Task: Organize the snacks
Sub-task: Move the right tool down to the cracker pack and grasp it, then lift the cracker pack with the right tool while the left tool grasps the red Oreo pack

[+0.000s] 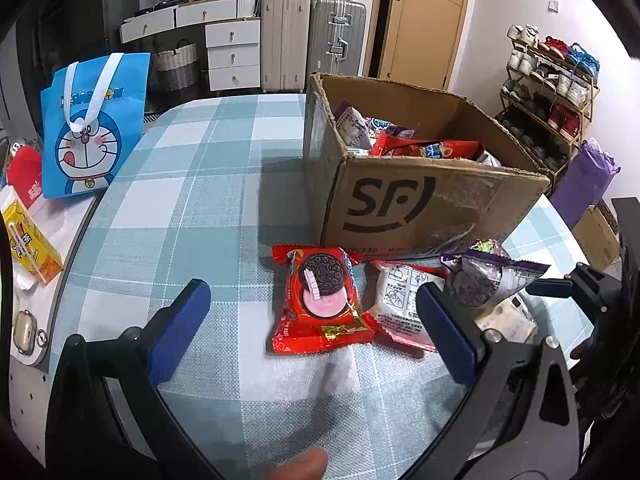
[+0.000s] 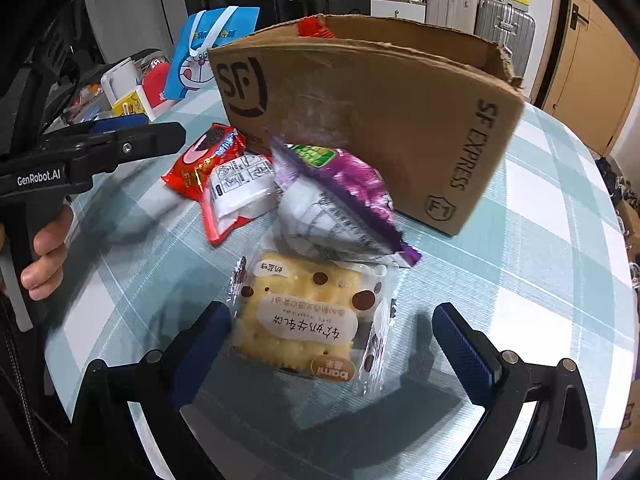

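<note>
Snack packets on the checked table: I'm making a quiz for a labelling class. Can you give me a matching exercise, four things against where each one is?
Things:
1. cracker packet
2. Oreo packet
3. purple packet
4. blue cartoon bag

Places:
A. standing at the table's far left
B. between the right gripper's open jaws
C. flat ahead of the left gripper
D. leaning against the cardboard box

Pairs: 1-B, 2-C, 3-D, 4-A

Four wrapped snacks (image 2: 304, 320) flat on checked cloth beside snack-filled cardboard box (image 1: 420, 204)

White drawers (image 1: 233, 52), suitcases (image 1: 310, 46), a wooden door (image 1: 424, 20) and a shoe rack (image 1: 550, 88) line the white-walled room
</note>
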